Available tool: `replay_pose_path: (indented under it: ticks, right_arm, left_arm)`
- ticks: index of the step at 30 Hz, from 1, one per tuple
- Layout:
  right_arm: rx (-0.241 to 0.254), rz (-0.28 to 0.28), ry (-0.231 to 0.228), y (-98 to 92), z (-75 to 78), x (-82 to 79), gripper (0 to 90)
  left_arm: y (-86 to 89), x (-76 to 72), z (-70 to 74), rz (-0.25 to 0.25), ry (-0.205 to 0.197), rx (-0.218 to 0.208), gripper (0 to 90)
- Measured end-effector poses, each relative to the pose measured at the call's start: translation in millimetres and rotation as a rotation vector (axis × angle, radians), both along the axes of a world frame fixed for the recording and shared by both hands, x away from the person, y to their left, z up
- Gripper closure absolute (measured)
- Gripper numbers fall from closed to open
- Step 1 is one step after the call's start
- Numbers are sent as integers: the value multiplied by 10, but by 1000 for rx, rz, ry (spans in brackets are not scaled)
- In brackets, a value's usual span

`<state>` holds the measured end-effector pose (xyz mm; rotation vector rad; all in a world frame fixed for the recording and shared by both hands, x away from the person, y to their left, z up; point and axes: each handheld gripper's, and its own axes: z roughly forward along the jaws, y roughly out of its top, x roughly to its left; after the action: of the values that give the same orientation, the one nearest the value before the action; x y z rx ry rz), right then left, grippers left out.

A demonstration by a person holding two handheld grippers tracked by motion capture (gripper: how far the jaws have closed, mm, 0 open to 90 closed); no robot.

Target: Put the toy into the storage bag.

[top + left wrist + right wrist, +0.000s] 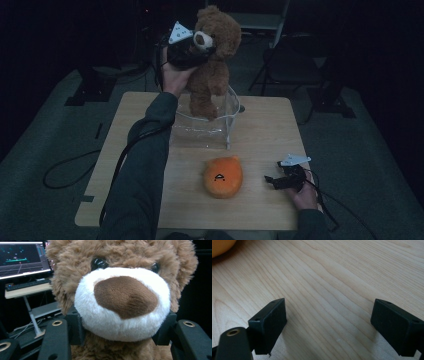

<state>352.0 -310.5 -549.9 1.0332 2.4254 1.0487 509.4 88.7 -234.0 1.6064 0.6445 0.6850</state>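
1. Jaws of the left gripper [192, 49], in the high view, pinch the head of the brown teddy bear [212, 65]. The bear hangs upright with its feet inside the clear plastic container [227, 120] directly below the jaws. The left forearm reaches forward and up from the bottom edge over the wooden table [260, 125].
2. High view, nearer side: the right gripper [274, 181] rests on the table by the right edge, hand behind it, pointing left toward the orange plush toy [223, 176], which lies apart from its jaws.
3. Left gripper view: both pads press the sides of the teddy bear's white muzzle [120, 307]. Beyond the left jaw stand a monitor [23, 257] and keyboard [27, 284] on a stand.
4. Right gripper view: the right gripper [328, 327] has its jaws spread wide, with bare tabletop [337, 277] between them. An edge of the orange plush toy [220, 246] shows ahead, to the left.
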Motion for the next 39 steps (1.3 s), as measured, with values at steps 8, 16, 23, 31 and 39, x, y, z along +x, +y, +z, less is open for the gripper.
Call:
replay_pose_path:
  ticks: [8, 16, 23, 31, 39]
  right_arm:
    - [0, 0, 0, 0, 0, 0, 125]
    - [0, 0, 0, 0, 0, 0, 125]
    - [1, 0, -1, 0, -1, 0, 125]
    - [1, 1, -1, 0, -1, 1, 125]
    - [0, 1, -2, -1, -2, 1, 125]
  left_arm:
    - [-109, 35, -99, -53, 17, -12, 412]
    - [-162, 105, -231, -71, 50, -24, 409]
    - [-179, 175, -395, -63, 87, -22, 409]
    - [-197, 217, -557, -54, 117, 2, 408]
    - [-222, 250, -694, -52, 147, 32, 406]
